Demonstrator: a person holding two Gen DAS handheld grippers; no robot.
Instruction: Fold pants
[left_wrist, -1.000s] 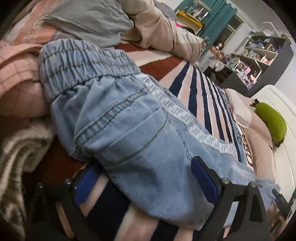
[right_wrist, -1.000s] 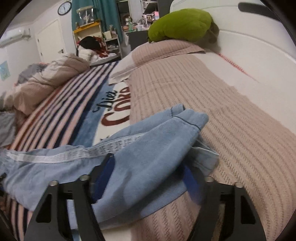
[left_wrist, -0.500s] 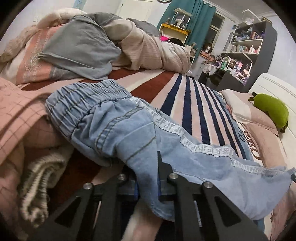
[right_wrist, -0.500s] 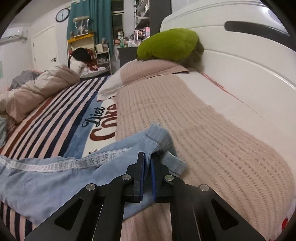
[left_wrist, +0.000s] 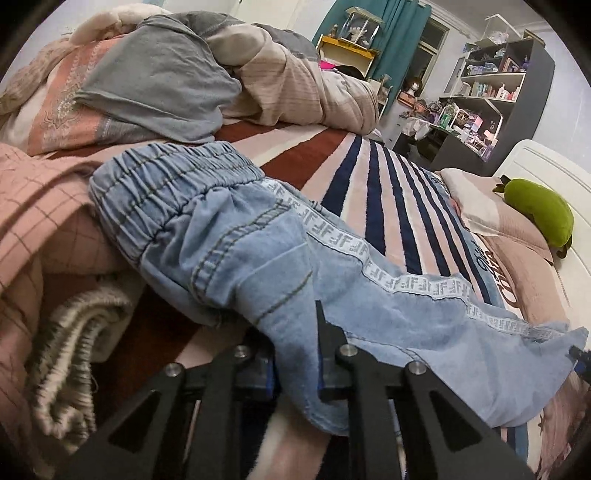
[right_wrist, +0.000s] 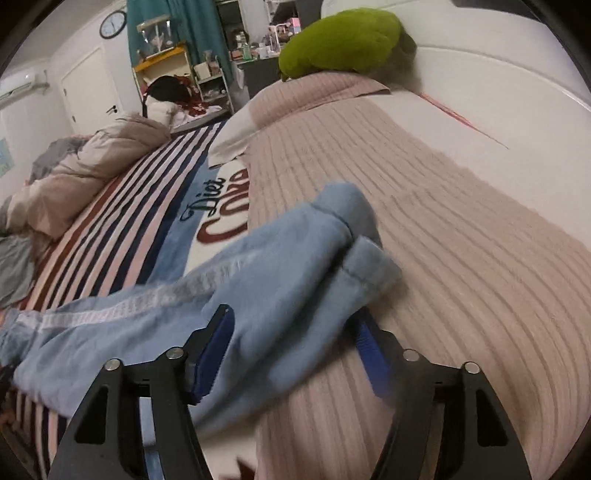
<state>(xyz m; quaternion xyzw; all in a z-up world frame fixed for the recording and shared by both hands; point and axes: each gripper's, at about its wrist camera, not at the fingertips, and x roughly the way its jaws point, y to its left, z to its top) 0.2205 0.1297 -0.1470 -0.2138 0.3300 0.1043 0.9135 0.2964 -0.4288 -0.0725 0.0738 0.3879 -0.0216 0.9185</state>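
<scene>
Left wrist view: left claw (left_wrist: 295, 369) pinched narrow on a fold of pale denim near the seat of the pants (left_wrist: 258, 251), at 6 o'clock. Waistband (left_wrist: 173, 184) elasticated, gathered, toward 10 o'clock. White side tape (left_wrist: 373, 266) woven with repeating "FF" marks runs down the leg toward 4 o'clock. Pants lie stretched along the bed on a plush striped blanket (left_wrist: 373, 199), navy, pink and dark red. Pink checked cloth (left_wrist: 40, 206) at 9 o'clock; rumpled duvet (left_wrist: 295, 85) at 12 o'clock; green plush (left_wrist: 539, 214) at 3 o'clock.

Right wrist view: right claw (right_wrist: 295, 347) spread wide, blue pads either side of the leg cuffs (right_wrist: 354, 243), not gripping. Frame motion-blurred. Blanket print reads "Diet Coke" (right_wrist: 221, 210) at 11 o'clock. Cuffs rest on a ribbed beige cover (right_wrist: 461, 258).
</scene>
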